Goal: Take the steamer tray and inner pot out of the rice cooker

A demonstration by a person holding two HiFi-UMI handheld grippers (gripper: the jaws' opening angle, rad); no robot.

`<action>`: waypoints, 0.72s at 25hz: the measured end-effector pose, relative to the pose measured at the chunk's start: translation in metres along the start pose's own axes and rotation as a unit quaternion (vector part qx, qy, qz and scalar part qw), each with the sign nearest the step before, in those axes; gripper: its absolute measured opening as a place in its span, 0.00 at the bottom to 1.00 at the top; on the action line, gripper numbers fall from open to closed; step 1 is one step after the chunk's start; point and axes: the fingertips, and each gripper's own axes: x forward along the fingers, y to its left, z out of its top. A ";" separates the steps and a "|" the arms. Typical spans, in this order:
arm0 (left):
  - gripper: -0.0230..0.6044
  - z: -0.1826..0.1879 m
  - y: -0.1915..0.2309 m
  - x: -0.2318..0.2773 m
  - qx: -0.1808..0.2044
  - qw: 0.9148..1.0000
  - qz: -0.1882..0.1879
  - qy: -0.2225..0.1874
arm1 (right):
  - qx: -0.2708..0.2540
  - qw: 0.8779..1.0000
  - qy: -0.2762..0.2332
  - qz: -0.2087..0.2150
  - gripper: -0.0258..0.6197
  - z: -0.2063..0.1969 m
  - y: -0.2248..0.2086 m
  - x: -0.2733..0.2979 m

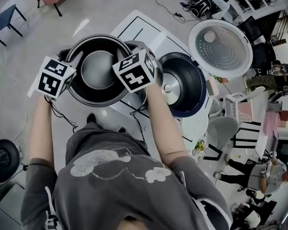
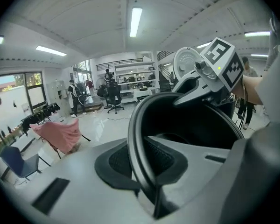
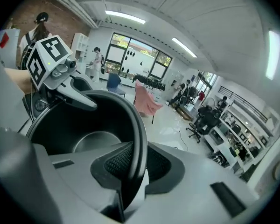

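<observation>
I see the dark round inner pot (image 1: 98,71) held up between both grippers, left of the open rice cooker (image 1: 185,87). My left gripper (image 1: 71,61) is shut on the pot's left rim; in the left gripper view its pads (image 2: 116,162) clamp the rim (image 2: 134,139). My right gripper (image 1: 137,51) is shut on the opposite rim, whose edge (image 3: 141,139) runs between its pads (image 3: 119,164). Each gripper view shows the other gripper across the pot: the right gripper (image 2: 207,76) and the left gripper (image 3: 53,66). The pot (image 3: 91,141) looks empty. I cannot make out a steamer tray.
The cooker's lid (image 1: 221,47) stands open at the right, its perforated inner plate facing up. The white table (image 1: 144,25) lies under the pot and cooker. A pink-draped chair (image 2: 58,134) and a blue chair (image 2: 16,160) stand on the floor; people and desks lie farther off.
</observation>
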 end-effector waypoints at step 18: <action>0.14 -0.051 -0.009 0.123 0.006 0.985 -0.150 0.088 | 0.107 0.979 0.167 -0.044 0.18 -0.100 -0.017 0.085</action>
